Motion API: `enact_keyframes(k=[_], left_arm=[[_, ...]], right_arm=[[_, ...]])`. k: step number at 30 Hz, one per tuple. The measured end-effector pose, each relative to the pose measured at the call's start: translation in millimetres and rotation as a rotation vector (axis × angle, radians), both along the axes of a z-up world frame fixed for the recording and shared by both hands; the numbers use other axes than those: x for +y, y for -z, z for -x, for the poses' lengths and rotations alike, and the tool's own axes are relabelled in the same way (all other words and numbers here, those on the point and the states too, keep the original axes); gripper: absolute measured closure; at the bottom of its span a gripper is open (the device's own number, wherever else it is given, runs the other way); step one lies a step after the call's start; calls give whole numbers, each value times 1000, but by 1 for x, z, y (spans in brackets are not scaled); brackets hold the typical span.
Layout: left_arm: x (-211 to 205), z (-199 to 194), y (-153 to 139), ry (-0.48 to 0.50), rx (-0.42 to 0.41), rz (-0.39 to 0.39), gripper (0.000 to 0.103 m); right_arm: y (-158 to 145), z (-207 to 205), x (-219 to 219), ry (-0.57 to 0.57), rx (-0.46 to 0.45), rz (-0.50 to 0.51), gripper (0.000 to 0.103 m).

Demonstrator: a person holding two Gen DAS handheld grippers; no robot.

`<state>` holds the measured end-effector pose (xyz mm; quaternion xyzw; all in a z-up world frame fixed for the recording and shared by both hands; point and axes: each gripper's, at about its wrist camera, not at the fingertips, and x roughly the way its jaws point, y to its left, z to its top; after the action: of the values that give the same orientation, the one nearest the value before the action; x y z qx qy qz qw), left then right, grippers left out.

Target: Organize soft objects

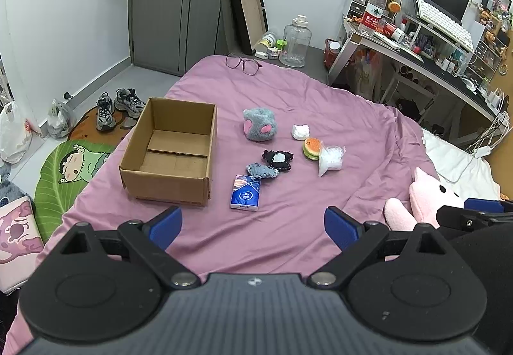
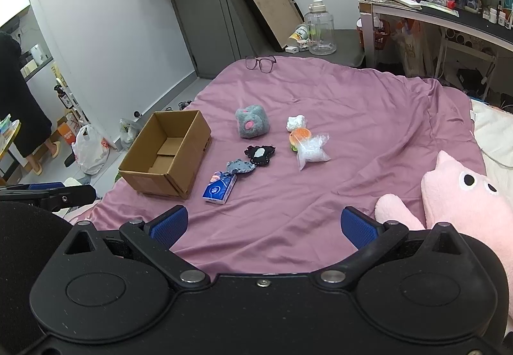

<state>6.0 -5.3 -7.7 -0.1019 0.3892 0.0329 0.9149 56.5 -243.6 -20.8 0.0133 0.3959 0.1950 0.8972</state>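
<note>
Purple bedsheet (image 1: 288, 226) carries an empty cardboard box (image 1: 170, 153) beside 1 grey plush paw (image 1: 259, 124), light and compressible, best pinched across its body, while left gripper (image 1: 253, 226) and right gripper (image 2: 263, 226) hang spread, holding nothing.

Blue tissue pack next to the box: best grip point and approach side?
Take the blue tissue pack across its two long edges, near the middle, coming from above. It lies flat on the purple bedspread, so only the narrow width fits between the fingers. Its far end touches the grey fabric piece; stay toward the near half. The left claw is open and close.
</note>
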Motion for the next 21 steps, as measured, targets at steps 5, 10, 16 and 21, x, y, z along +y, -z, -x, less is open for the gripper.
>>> enact_keyframes(k=[5, 10, 16, 21], left_arm=[[-1, 0, 0, 0, 1, 2, 8], [-1, 0, 0, 0, 2, 1, 8], [0, -1, -1, 1, 1, 2, 8], [1, -1, -1, 0, 2, 0, 8]], right_arm=[[1, 0, -1, 1, -3, 4, 0], [0, 0, 0, 3, -4, 4, 0], [0, 0, -1, 2, -3, 4, 0], [0, 0, -1, 3, -3, 4, 0]])
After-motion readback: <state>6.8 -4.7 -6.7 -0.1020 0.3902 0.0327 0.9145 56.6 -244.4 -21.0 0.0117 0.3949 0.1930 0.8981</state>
